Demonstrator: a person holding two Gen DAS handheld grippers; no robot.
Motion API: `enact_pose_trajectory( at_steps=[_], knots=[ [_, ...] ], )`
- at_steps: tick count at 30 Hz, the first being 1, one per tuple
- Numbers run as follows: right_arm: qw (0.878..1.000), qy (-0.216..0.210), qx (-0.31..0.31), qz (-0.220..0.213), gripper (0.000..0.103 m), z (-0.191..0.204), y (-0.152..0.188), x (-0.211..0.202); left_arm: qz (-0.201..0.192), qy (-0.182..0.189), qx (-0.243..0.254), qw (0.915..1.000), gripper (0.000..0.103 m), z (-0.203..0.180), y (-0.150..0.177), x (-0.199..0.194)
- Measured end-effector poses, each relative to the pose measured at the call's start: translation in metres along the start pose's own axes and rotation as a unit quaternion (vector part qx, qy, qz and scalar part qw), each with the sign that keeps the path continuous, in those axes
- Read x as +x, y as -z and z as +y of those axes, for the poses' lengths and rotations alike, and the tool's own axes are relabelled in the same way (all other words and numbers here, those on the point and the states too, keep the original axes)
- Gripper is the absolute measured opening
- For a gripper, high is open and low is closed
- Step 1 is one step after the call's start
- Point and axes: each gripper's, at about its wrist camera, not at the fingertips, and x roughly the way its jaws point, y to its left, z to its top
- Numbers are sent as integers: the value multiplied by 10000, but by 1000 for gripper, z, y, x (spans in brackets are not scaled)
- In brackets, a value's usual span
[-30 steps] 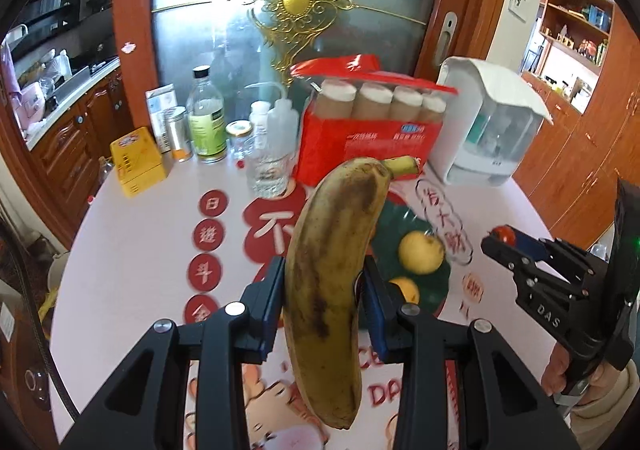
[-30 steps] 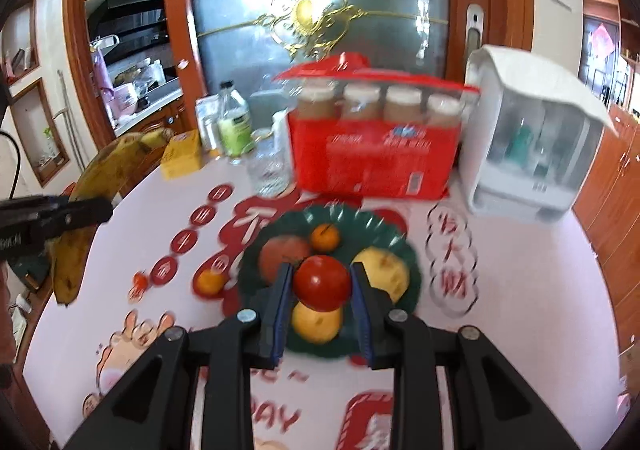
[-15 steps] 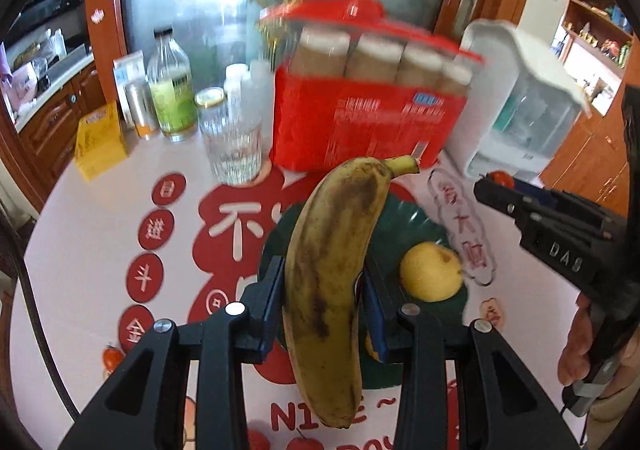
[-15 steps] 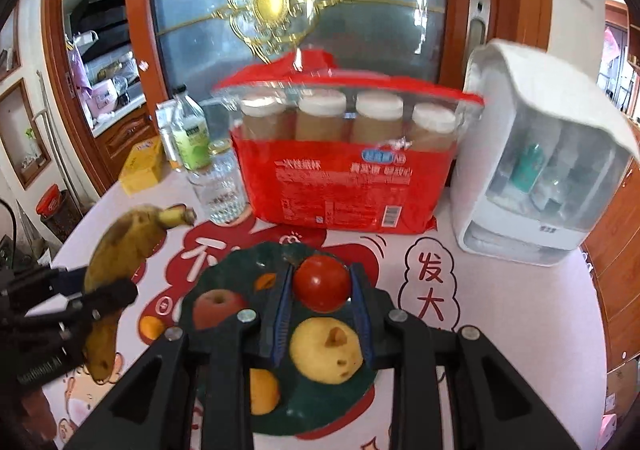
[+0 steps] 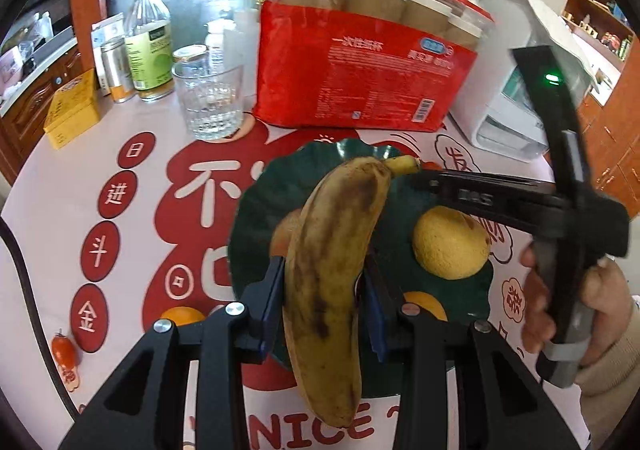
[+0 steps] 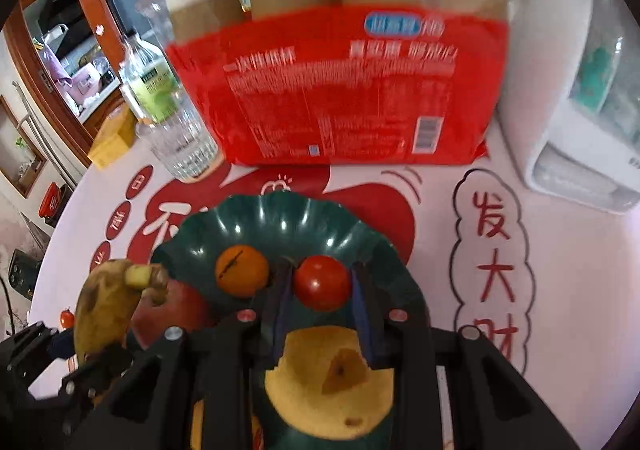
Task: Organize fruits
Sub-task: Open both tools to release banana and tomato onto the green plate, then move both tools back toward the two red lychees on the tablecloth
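Left wrist view, closest: left gripper clamped round the middle of the banana; banana stands nearly upright between the blue pads, stem end up and out over the green plate; bottom tip hangs below the fingers

Banana handling: soft and pretty bruised, brown streaks down the skin, so I'd guess it squashes easily; mid-body grip looks right, just don't squeeze harder; light enough that it shouldn't slip

Right wrist view, closest: right gripper closed on the tomato, low over the plate's inside; whether the tomato touches the plate yet, can't tell

Tomato handling: smooth, round, thin skin, so probably slippery and easy to bruise; holding it across the widest part like now seems safest

On the plate: yellow pear nearest the right camera, red apple by the banana's tip, orange just beside the tomato

Off the plate: small orange and a cherry tomato sit on the tablecloth, left of the plate; both look unsorted to me

Further back: drinking glass, red pack of paper cups, bottles, white dispenser

Stage, my guess: both fruits about to be set down in the plate
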Motion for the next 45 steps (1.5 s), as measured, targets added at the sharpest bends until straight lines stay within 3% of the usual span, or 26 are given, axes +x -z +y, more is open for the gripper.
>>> enact_pose_trajectory(
  at_steps=[7,15,23,32,36,45],
  knots=[
    [9992,-250,83,302,29,0,2,21,34,10,-6,10000,35,-3,1,9],
    [9983,-462,341,67,40,-11,9,11,7,-39,-128,9999,36,-2,-1,10],
    [9983,-399,291,-316,41,-16,20,-12,-111,-85,-132,9998,35,-8,-5,6],
    [9982,-276,261,-462,41,-16,31,-28,-156,-153,-111,9997,37,-12,-6,-1],
    [9981,-231,214,-526,41,-14,35,-36,-263,-218,-141,9993,65,-11,-7,-14],
    [9976,-191,189,-638,41,-4,45,-63,-424,-404,-239,9980,81,1,-4,-50]
  ],
)
